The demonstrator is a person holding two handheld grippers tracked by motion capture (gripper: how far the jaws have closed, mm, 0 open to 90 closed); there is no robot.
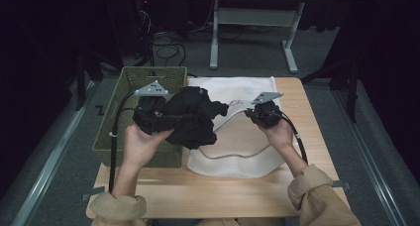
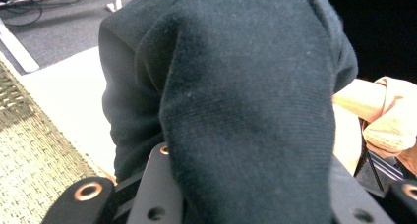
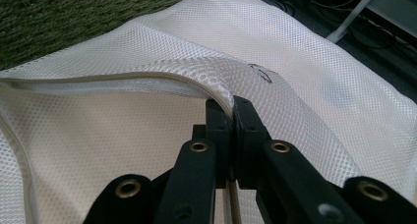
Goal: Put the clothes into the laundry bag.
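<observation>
My L gripper (image 1: 166, 118) is clamped on a bunched black garment (image 1: 193, 116), held above the bench where the green basket (image 1: 130, 77) meets the white mesh bag (image 1: 233, 89). R gripper (image 3: 231, 117) has its jaws pinched tight on the bag's mouth edge, lifting it open nr the bench's right side, bag lying flat on the bench (image 1: 307, 117) otherwise.

Both grippers black. Left gripper (image 1: 171, 118) and right gripper (image 1: 247, 114) each carry a grey three-cornered plate on top. Black cable trails from each along the forearm. Jaws: flat black links with brass-ringed pivot holes and small dark screw holes. Sleeves tan, bunched at the cuffs.
</observation>
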